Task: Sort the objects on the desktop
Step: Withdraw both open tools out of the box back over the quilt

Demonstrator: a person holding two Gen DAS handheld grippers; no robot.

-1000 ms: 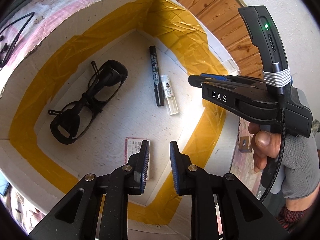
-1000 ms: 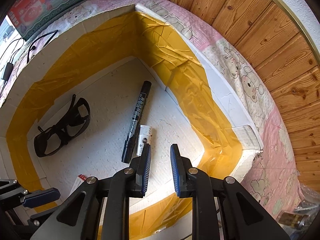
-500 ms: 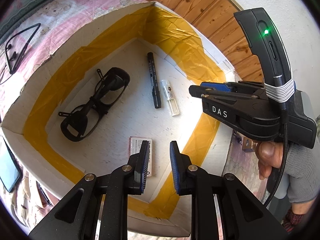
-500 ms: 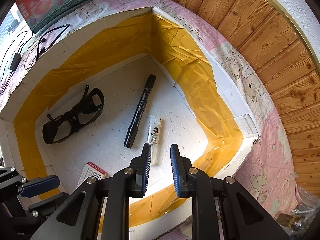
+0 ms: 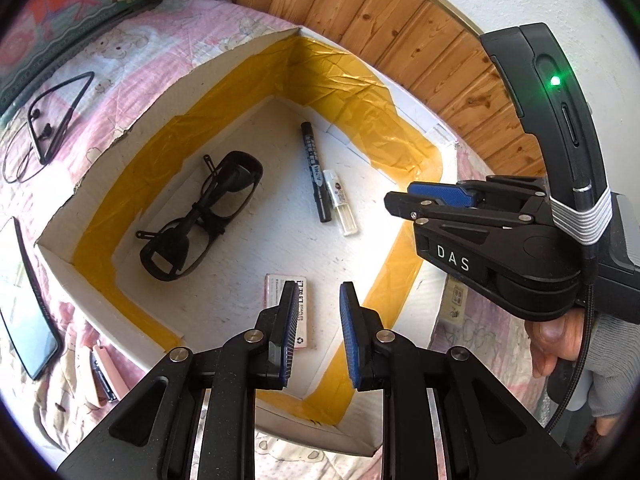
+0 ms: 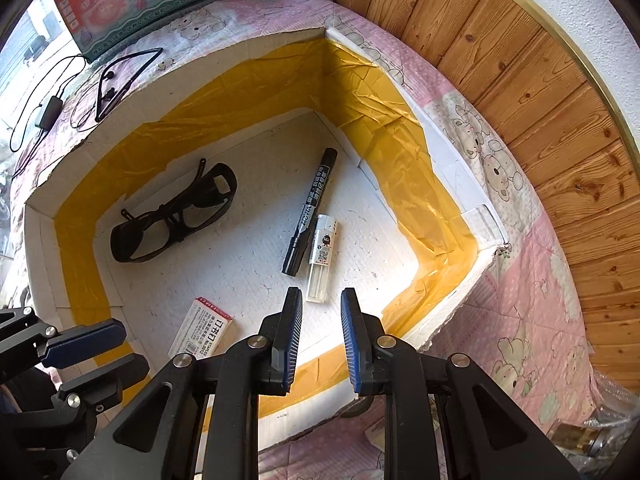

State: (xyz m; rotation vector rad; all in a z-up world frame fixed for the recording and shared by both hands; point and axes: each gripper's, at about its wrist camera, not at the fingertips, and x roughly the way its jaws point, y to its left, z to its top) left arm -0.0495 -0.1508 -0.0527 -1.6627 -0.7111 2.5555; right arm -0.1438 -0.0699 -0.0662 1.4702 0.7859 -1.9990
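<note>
Over the white foam box [image 5: 100, 216] with its yellow-taped walls, the left wrist view looks down past the left claw [image 5: 319, 334] — blue pads apart, nothing between them. On the box floor lie black glasses [image 5: 200, 216] to the left, a black marker [image 5: 316, 176] farther back, and a clear lead case [image 5: 340, 208] lying right alongside the marker. A staple box [image 5: 288, 308] sits just beyond the left pad, partly hidden by it. The right claw [image 5: 400, 200] reaches in from the right, seen side-on, held by a gloved hand [image 5: 560, 344]. Outside the box, on the pink quilt [image 5: 140, 64], a neckband earphone [image 5: 52, 120] lies at far left and a phone [image 5: 24, 300] near the left edge.

From the right wrist view, the right claw [image 6: 320, 336] hangs above the near wall of the box [image 6: 440, 196], pads parted and empty. The lead case [image 6: 322, 256] lies just ahead, beside the marker [image 6: 312, 208]; the glasses [image 6: 176, 216] rest well to the left, the staple box [image 6: 202, 332] near the front-left. The left claw [image 6: 92, 356] shows at lower left — fingers apart.
</note>
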